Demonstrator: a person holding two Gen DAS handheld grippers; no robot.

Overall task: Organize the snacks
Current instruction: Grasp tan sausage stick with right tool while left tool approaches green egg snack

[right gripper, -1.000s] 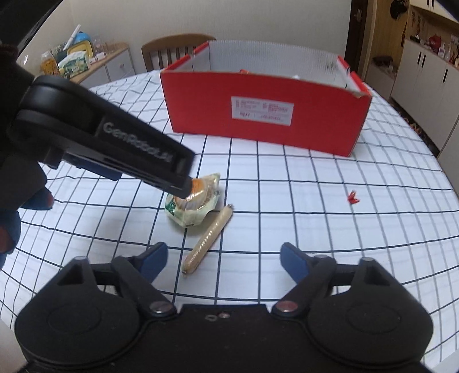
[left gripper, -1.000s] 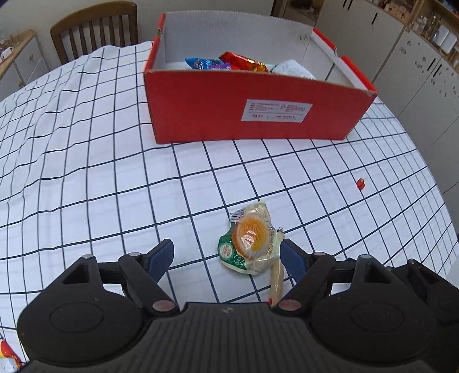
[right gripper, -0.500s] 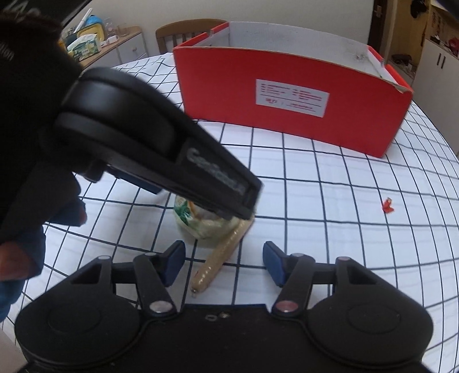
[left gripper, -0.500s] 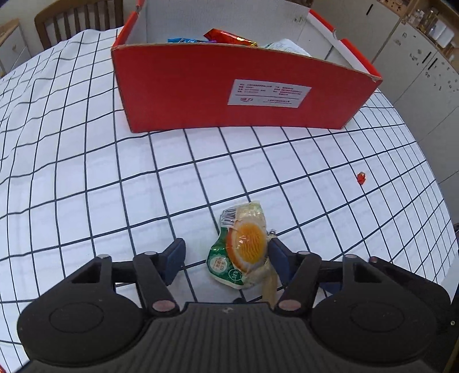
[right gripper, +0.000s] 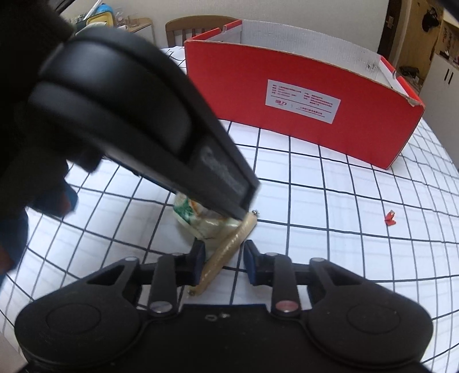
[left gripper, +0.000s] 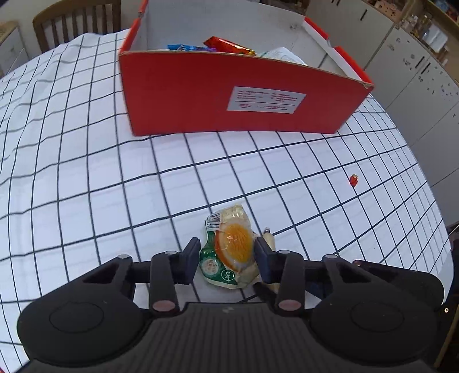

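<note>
A clear snack packet (left gripper: 232,252) with an orange disc and a green label lies on the checked tablecloth. My left gripper (left gripper: 226,258) is closing, and its pads touch the packet on both sides. A tan sausage stick (right gripper: 226,249) leans against the packet (right gripper: 195,221). The sausage stick lies between the closing jaws of my right gripper (right gripper: 224,254), touching the left pad. A slim gap shows at the right pad. The sausage tip (left gripper: 269,236) peeks out beside the left gripper. The red box (left gripper: 200,94) stands beyond and holds several wrapped snacks (left gripper: 226,46).
The left tool's black housing (right gripper: 129,114) fills the upper left of the right wrist view, over the packet. A small red scrap (left gripper: 354,180) lies to the right on the cloth. A wooden chair (left gripper: 74,20) stands behind the table, with cabinets at the right.
Both pairs of jaws have narrowed from wide apart. The left pair has come in around the packet and the right pair around the sausage stick. Both tools have come closer to the snacks.
</note>
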